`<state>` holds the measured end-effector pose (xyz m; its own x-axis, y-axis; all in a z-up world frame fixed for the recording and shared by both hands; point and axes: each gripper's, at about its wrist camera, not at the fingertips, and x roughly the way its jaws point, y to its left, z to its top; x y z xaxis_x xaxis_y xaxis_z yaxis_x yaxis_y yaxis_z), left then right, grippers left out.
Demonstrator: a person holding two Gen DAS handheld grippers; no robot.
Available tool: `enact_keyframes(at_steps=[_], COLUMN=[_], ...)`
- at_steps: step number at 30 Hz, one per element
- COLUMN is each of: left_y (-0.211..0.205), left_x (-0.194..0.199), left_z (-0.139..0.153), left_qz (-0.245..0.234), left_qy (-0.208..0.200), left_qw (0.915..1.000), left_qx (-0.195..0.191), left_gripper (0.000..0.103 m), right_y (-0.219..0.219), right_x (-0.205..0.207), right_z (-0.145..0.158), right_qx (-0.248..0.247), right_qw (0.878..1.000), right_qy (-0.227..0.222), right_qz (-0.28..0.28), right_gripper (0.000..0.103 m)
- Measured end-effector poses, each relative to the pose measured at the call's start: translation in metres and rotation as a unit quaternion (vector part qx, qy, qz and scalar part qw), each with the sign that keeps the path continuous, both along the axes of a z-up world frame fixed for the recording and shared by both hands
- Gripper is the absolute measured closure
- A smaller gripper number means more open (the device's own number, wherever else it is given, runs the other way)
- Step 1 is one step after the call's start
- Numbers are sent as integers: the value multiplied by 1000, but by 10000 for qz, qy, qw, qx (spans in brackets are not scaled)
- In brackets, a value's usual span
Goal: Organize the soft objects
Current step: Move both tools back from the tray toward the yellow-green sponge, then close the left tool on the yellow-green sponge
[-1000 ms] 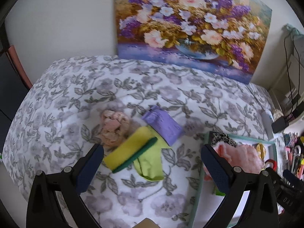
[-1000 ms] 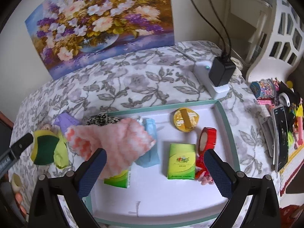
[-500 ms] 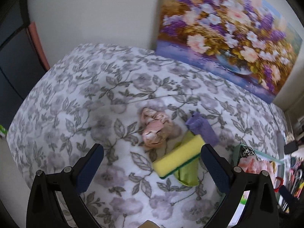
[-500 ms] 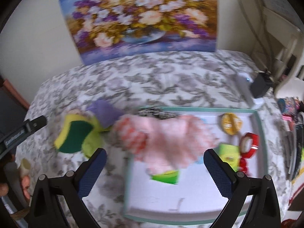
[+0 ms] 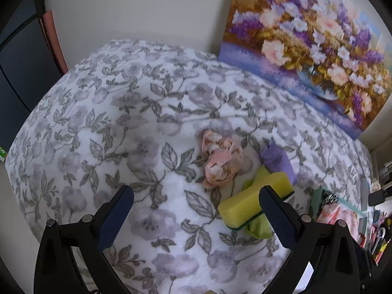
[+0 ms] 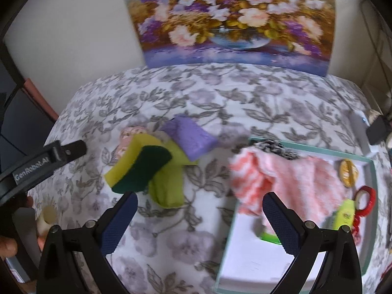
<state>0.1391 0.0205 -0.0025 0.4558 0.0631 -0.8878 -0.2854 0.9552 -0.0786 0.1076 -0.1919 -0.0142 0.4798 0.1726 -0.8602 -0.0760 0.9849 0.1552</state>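
On the flowered tablecloth (image 5: 103, 132) lies a small heap: a pink scrunchie (image 5: 220, 159), a yellow sponge with a green back (image 5: 247, 205) (image 6: 139, 169), a lime cloth (image 6: 167, 188) under it and a purple packet (image 5: 279, 159) (image 6: 188, 138). My left gripper (image 5: 196, 213) is open, just left of the sponge, holding nothing. A fluffy pink cloth (image 6: 291, 181) hangs over the left rim of the white tray (image 6: 245, 259). My right gripper (image 6: 201, 220) is open and empty, between the heap and the tray. The left gripper's arm (image 6: 41, 161) shows at the left of the right wrist view.
A flower painting (image 6: 232, 17) leans on the wall behind. The tray also holds a leopard-print scrunchie (image 6: 274, 147), a green packet (image 6: 343, 215), red tape (image 6: 366, 196) and a round yellow item (image 6: 348, 171). A white power strip with a black plug (image 6: 374, 129) sits at right.
Both views have swung to the left: the heap now sits right of centre for the left gripper, and the tray has slid to the right edge for the right gripper. Both stay open.
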Motion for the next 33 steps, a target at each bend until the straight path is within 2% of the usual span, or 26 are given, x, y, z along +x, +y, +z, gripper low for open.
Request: enact_keyframes(at_steps=[7,12,17,24,28,30,31,33], left_y=[-5,-15,-22,-29,-34,-35,-34,-33], left_x=[6,12,17,22,24,25,25,26], left_z=[-15,-28,-44,-52,-49,-51,-53,-57], left_qz=[-137,-369,-493,-667,-817,-861,-876,-906], left_qy=[229,427,645,554,486,498,516,554], left_qw=[9995,9979,9956,9934,9938,9930,9920,9892], left_qx=[-152,-325,-474,-744,-579,-637,-742,-1015], left_gripper=[1,1,1,1,2,2,4,20], right_y=[18,19,16,15,15,15,15,16], right_x=[15,20,22,23,23,23,23,23], right_z=[-28,-37,-43,-48,-48,-48,-48,-48], right_qx=[166,124,58,32,6,5,5,-17], right_qw=[9993,9992,9991,9988,9988,9988,9988,9987], right_qy=[240,301,366,442,436,442,445,451], right_qz=[221,229,205,211,211,200,203,217], right_gripper=[4,11,11,16,16,16,16,16])
